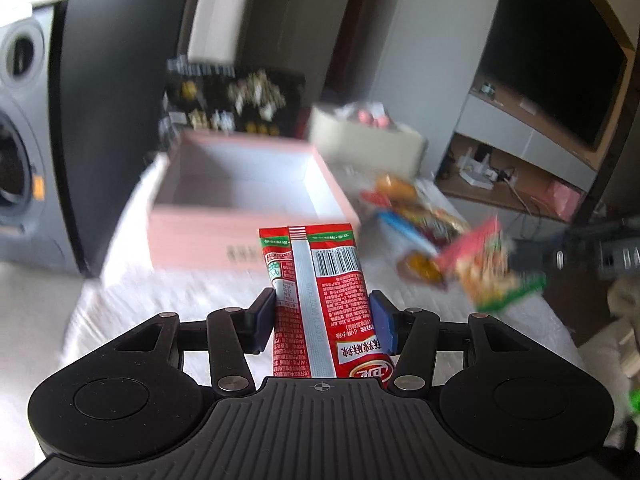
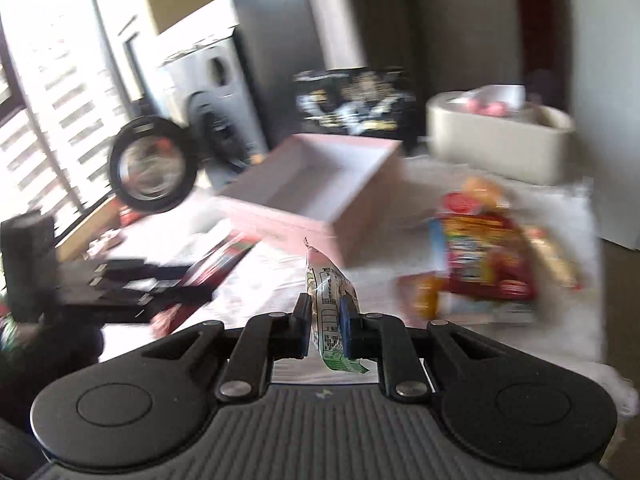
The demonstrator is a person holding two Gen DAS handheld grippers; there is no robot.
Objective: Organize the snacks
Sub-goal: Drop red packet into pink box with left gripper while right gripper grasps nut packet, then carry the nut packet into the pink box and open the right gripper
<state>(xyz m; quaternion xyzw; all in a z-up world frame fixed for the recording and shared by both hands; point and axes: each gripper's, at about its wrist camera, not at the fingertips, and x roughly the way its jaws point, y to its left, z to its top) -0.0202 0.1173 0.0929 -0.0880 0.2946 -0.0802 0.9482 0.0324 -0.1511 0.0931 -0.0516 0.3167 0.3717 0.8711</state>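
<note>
— Starting at the left, what did the left gripper hold?

— A red snack packet, clamped between both pads, its lower end cut off behind the gripper body. Beyond it sat the open pink box, blurred.

— And to the right?

— A loose pile of snack bags lay near the box, too smeared to read. The right gripper pinched a pale green-edged packet, near the table edge.
</note>
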